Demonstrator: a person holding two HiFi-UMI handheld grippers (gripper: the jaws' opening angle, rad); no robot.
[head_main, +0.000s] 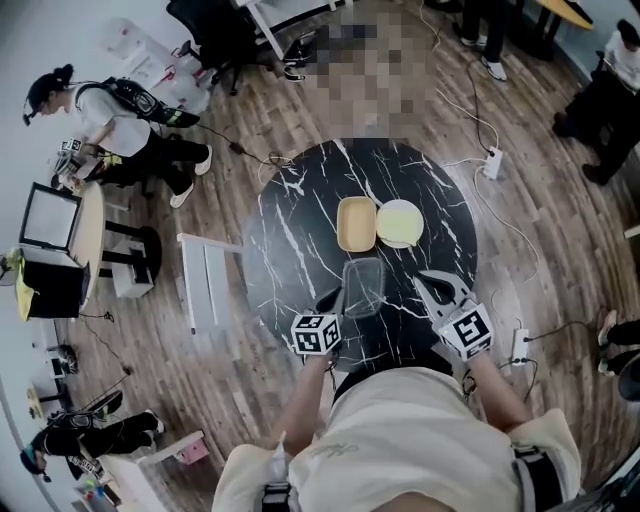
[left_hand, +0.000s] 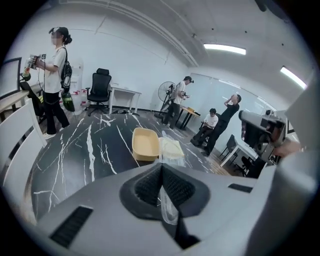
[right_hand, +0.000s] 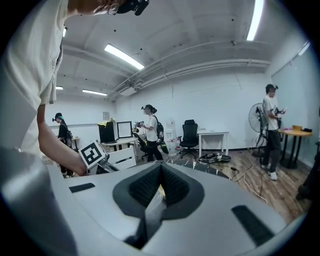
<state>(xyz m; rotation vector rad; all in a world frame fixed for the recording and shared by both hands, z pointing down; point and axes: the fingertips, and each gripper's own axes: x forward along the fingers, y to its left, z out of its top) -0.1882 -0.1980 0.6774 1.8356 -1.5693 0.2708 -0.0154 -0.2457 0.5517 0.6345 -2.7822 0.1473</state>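
Near the table's (head_main: 300, 215) front edge, left gripper (head_main: 336, 297) clamps clear container (head_main: 364, 288).

Clear container (head_main: 363, 288): outline faint on black table (head_main: 300, 230), far rim barely readable. Table's near edge hidden under person's torso (head_main: 400, 440). Right gripper (right_hand: 160, 184): grey sliver between pads blurred, unidentifiable. Left gripper (left_hand: 162, 182): container mostly hidden behind gripper body.
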